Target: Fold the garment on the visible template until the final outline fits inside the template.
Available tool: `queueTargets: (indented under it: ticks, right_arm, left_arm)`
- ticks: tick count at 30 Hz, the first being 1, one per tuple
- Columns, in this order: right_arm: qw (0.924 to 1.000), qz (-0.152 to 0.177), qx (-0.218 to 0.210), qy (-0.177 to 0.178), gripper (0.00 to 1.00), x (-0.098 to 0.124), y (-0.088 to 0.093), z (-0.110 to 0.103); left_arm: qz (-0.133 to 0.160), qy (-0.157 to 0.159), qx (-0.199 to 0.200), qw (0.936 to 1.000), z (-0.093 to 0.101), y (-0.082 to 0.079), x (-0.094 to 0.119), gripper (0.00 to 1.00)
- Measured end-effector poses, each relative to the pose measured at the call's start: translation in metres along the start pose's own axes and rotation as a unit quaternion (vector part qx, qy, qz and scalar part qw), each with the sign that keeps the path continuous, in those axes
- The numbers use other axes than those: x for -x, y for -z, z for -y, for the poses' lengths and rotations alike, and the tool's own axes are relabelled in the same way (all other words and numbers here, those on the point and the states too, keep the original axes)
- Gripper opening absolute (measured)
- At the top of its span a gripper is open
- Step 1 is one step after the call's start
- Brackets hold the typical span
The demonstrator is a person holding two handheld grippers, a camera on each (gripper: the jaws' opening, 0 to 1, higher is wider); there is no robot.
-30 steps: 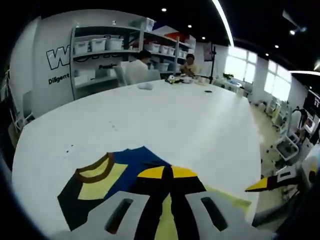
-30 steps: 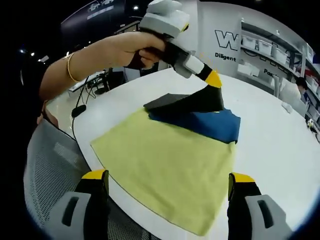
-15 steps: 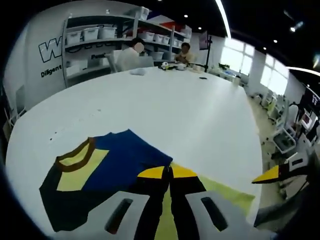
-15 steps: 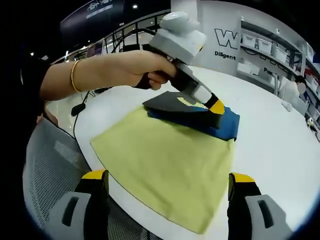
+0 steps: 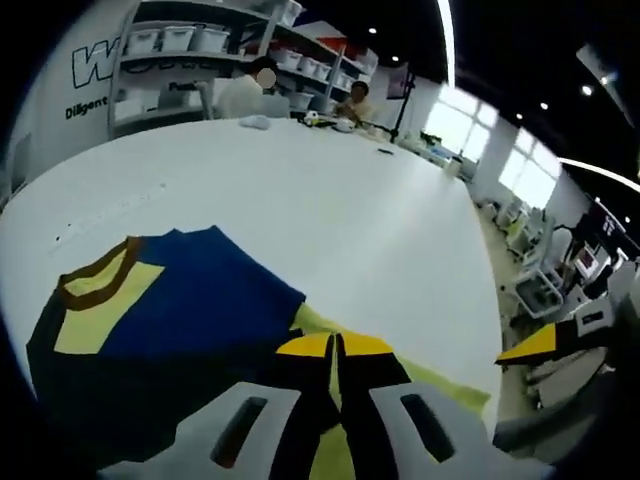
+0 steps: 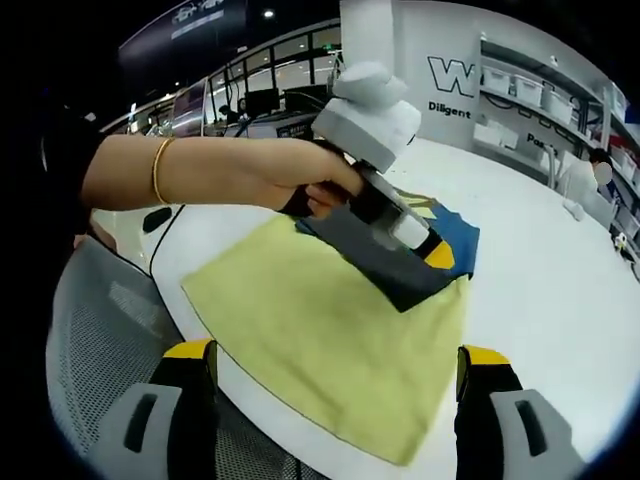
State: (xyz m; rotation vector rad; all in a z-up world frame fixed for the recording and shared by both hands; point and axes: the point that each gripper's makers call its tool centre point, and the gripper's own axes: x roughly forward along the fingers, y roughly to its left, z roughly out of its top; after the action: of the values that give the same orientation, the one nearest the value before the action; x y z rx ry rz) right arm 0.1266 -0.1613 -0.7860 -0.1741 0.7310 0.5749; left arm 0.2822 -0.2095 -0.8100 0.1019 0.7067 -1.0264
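Observation:
A blue garment (image 5: pixel 190 300) with a yellow chest panel, brown collar and black sleeves lies on the white table (image 5: pixel 350 200). Its near edge overlaps a yellow-green template cloth (image 6: pixel 320 330). My left gripper (image 5: pixel 338 346) is shut on a black fold of the garment. In the right gripper view, a hand holds the left gripper (image 6: pixel 432 252) low over the template's far edge. It drags the dark fold (image 6: pixel 385 270) over the blue part (image 6: pixel 458 228). My right gripper (image 6: pixel 337 352) stands open above the template's near edge, holding nothing. Its yellow tip (image 5: pixel 530 345) enters the left gripper view from the right.
A grey mesh chair (image 6: pixel 90 350) stands at the table's near edge beside the template. A dark cable (image 6: pixel 160 215) hangs off the left rim. Shelves with white bins (image 5: pixel 200 45) and seated people (image 5: pixel 245 90) are at the far end.
The left gripper has pulled the garment's dark fold down and toward the template, laying it over the blue part. The right gripper has stayed open and still.

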Motion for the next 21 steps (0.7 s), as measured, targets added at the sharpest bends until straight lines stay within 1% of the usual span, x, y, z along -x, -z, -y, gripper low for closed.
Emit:
queueTargets:
  ticks: [1,3,5,6,7,8,10,12,16,17,21]
  right_arm:
    - [1.0,-0.001,-0.001,0.0,0.99,0.0,0.0,0.0]
    - [1.0,0.0,0.0,0.002,0.99,-0.001,-0.001,0.002]
    - [1.0,0.004,-0.003,0.004,0.99,-0.001,-0.003,0.004]
    - [0.9999,0.009,-0.006,0.004,0.99,-0.001,-0.005,0.006]
    - [0.9999,0.011,-0.01,0.004,0.99,-0.001,-0.006,0.007]
    - [0.9998,0.014,-0.012,0.005,0.99,-0.001,-0.008,0.009]
    - [0.9996,0.021,-0.017,0.007,0.99,-0.001,-0.01,0.012]
    - [0.9994,0.027,-0.022,0.007,0.99,-0.001,-0.013,0.015]
    - [0.9991,0.034,-0.025,0.008,0.99,-0.003,-0.017,0.02]
    - [0.999,0.037,-0.025,0.007,0.99,-0.005,-0.019,0.023]
    - [0.9987,0.045,-0.023,0.009,0.98,-0.01,-0.028,0.034]
  left_arm:
    - [0.0,-0.002,-0.003,1.0,-0.001,-0.001,0.001,0.12]
    - [0.011,-0.01,-0.008,0.9999,-0.006,-0.007,0.008,0.17]
    - [0.018,-0.017,-0.006,0.9997,-0.012,-0.011,0.012,0.26]
    - [0.022,-0.028,-0.011,0.9993,-0.018,-0.014,0.014,0.3]
    - [0.023,-0.037,-0.018,0.9989,-0.023,-0.016,0.017,0.38]
    - [0.027,-0.054,-0.031,0.9977,-0.031,-0.018,0.021,0.44]
    - [0.027,-0.062,-0.034,0.9972,-0.035,-0.019,0.026,0.54]
    - [0.031,-0.069,-0.03,0.9967,-0.042,-0.021,0.033,0.6]
    - [0.041,-0.084,-0.027,0.9953,-0.051,-0.023,0.042,0.82]
    - [0.043,-0.091,-0.03,0.9945,-0.055,-0.023,0.047,0.86]
    - [0.044,-0.104,-0.034,0.993,-0.063,-0.021,0.056,0.98]
